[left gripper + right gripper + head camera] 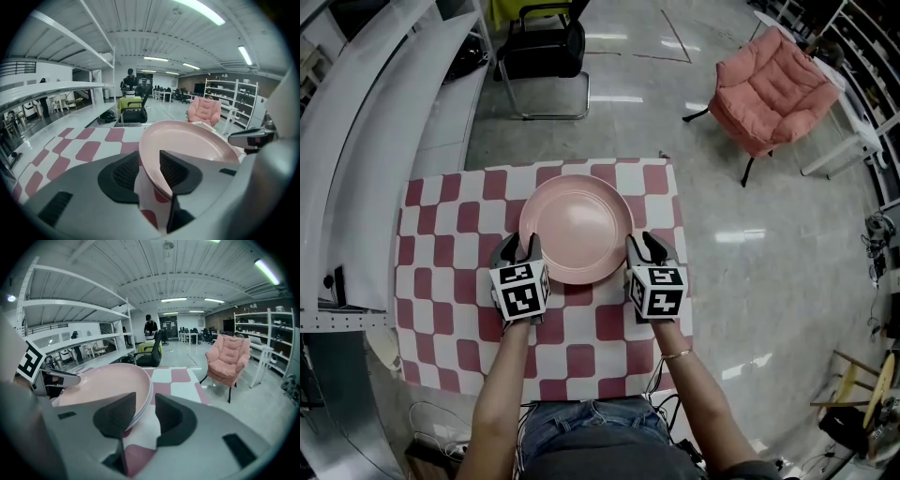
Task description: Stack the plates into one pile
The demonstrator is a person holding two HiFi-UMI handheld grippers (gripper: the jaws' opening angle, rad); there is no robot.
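Note:
A pile of pink plates (577, 225) rests on the red-and-white checked table (450, 244); layered rims show in the right gripper view (103, 380). My left gripper (520, 246) is at the pile's near left edge. In the left gripper view the rim of the plates (187, 140) passes between its jaws (149, 164), which stand open with a gap beside the rim. My right gripper (644, 246) is at the near right edge. Its jaws (144, 411) straddle the rim and are open, with space on the outer side.
The table's right edge runs just beside my right gripper. A black office chair (546, 47) stands on the floor beyond the table and a pink armchair (773, 89) at the far right. Long white shelves (366, 122) run along the left.

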